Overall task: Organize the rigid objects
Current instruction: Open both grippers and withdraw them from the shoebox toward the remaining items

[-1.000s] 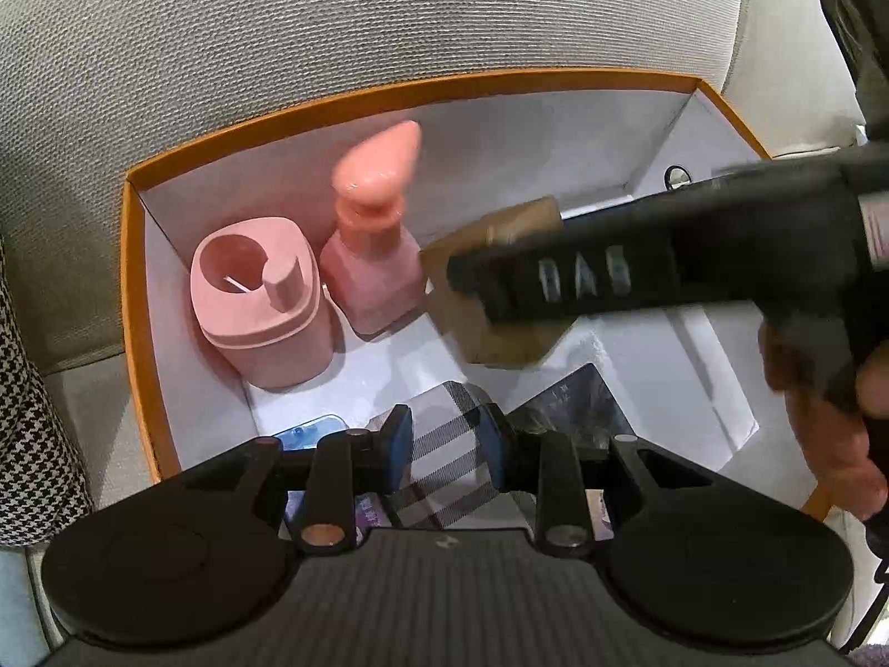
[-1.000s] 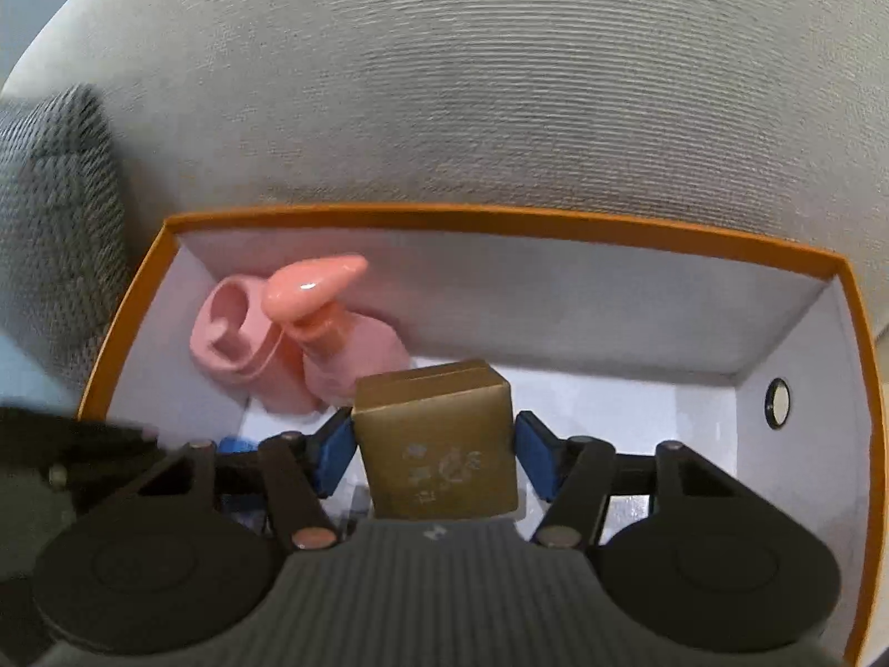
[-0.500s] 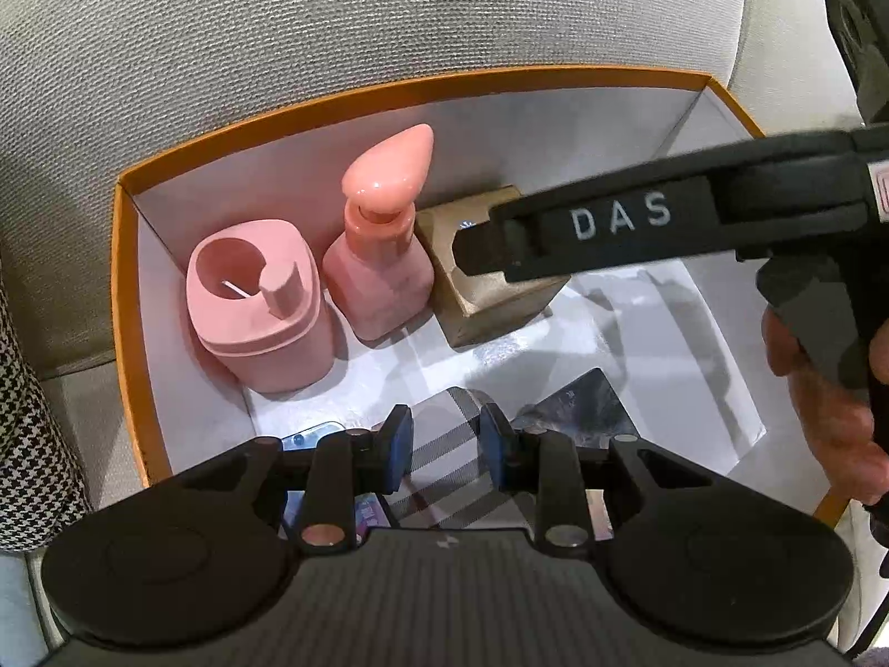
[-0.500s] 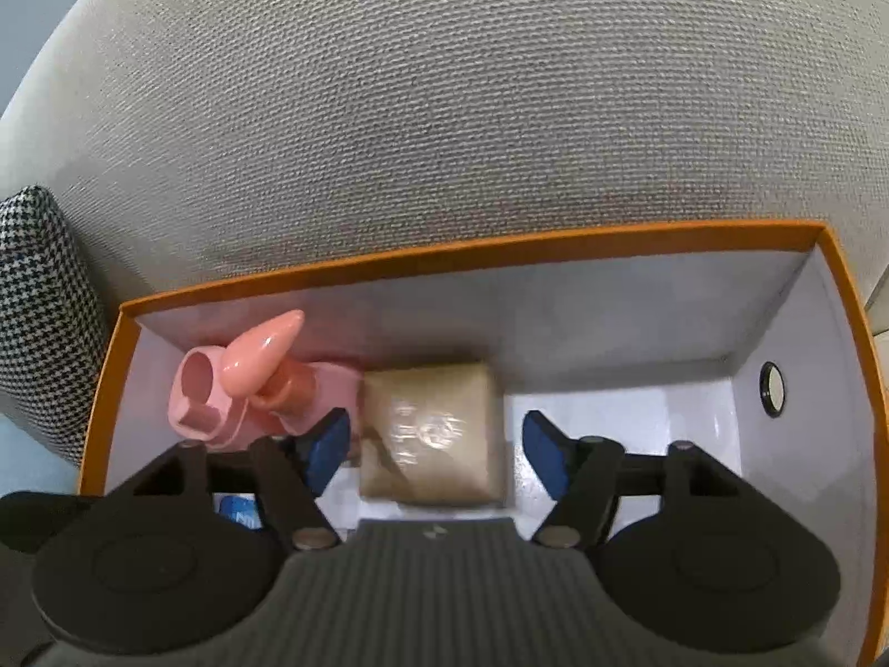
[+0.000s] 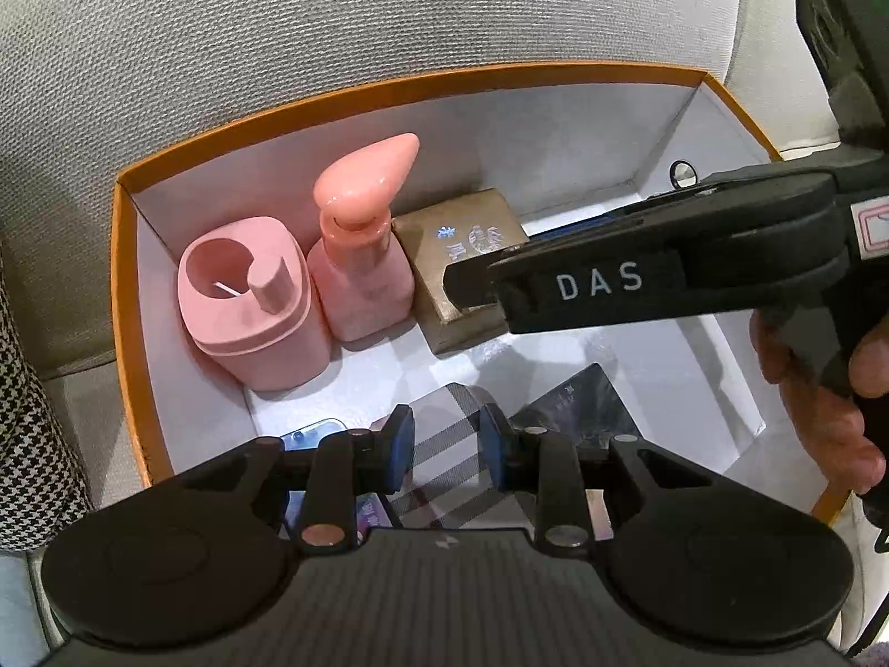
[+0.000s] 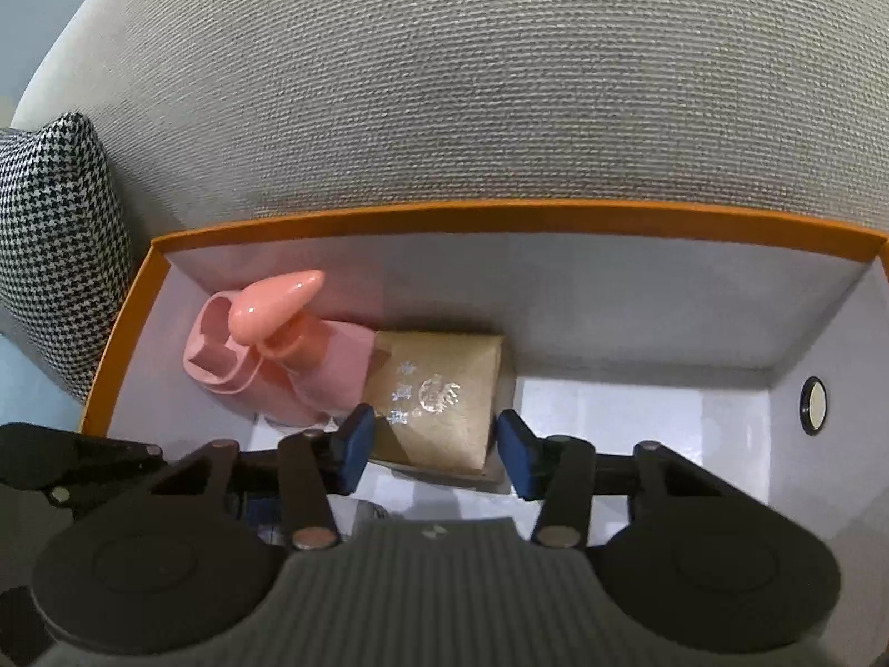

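An orange box with white inside (image 5: 130, 300) (image 6: 500, 217) sits on a grey sofa. Along its back wall stand a pink holder (image 5: 250, 311) (image 6: 214, 347), a pink pump bottle (image 5: 361, 261) (image 6: 311, 356) and a gold box (image 5: 461, 244) (image 6: 439, 400). My right gripper (image 6: 433, 450) is open, its pads either side of the gold box and apart from it; it crosses the left wrist view (image 5: 611, 283) above the box. My left gripper (image 5: 447, 447) is open a little and empty, above a plaid card (image 5: 444, 461) on the box floor.
A dark card (image 5: 578, 406) and a blue item (image 5: 311, 433) also lie on the box floor near the front. A houndstooth cushion (image 6: 50, 255) sits left of the box. The sofa back (image 6: 500, 83) rises right behind it. A round fitting (image 6: 814, 404) is in the right wall.
My right gripper set the gold box down beside the pink bottle, opened, and has drawn back a little. The left gripper has hardly moved.
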`<state>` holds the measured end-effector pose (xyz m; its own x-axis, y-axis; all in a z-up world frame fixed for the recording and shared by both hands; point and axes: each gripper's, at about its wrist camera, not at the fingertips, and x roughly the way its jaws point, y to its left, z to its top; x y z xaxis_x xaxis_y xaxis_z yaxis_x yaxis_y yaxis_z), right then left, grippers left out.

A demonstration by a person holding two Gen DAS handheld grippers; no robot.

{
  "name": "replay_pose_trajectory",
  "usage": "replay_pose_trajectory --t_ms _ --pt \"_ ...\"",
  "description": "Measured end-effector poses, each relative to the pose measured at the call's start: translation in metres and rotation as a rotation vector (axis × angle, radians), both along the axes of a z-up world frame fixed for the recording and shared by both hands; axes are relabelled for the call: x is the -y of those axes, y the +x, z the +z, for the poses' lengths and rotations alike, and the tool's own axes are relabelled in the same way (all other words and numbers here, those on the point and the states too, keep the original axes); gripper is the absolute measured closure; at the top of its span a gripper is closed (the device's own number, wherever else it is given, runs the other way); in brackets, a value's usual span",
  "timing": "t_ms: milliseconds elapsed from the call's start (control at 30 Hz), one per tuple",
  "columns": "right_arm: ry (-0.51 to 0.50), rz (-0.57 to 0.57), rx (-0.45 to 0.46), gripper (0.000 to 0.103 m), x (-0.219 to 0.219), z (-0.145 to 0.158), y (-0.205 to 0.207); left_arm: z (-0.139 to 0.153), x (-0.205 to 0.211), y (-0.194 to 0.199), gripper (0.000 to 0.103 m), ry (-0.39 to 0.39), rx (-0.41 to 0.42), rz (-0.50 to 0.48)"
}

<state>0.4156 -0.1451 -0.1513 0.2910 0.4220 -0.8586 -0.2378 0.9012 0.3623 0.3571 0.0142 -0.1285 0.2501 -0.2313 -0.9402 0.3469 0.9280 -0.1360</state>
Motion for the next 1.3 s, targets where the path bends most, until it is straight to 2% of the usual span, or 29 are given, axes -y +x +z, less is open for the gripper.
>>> replay_pose_trajectory --t_ms 167,500,633,800,933,1167,1300 --pt "0.016 0.012 0.029 0.053 0.008 0.014 -0.007 0.008 -0.002 -0.008 0.069 -0.025 0.032 0.012" --pt "0.027 0.054 0.154 0.053 0.028 0.067 -0.052 0.053 -0.006 -0.050 0.069 -0.134 0.136 0.033" --pt "0.053 0.090 0.205 0.053 0.030 0.089 -0.077 0.073 -0.007 -0.078 0.069 -0.202 0.175 0.040" --pt "0.084 0.190 0.291 0.053 0.052 0.111 -0.122 0.080 -0.002 -0.121 0.069 -0.304 0.151 -0.002" --pt "0.104 0.300 0.225 0.053 0.071 0.110 -0.150 0.063 0.012 -0.155 0.069 -0.330 0.062 -0.054" --pt "-0.050 0.487 0.091 0.054 0.081 0.071 -0.192 0.019 0.036 -0.200 0.069 -0.319 -0.065 -0.182" --pt "-0.091 0.548 -0.003 0.054 0.091 0.042 -0.215 0.001 0.052 -0.215 0.055 -0.253 -0.082 -0.292"
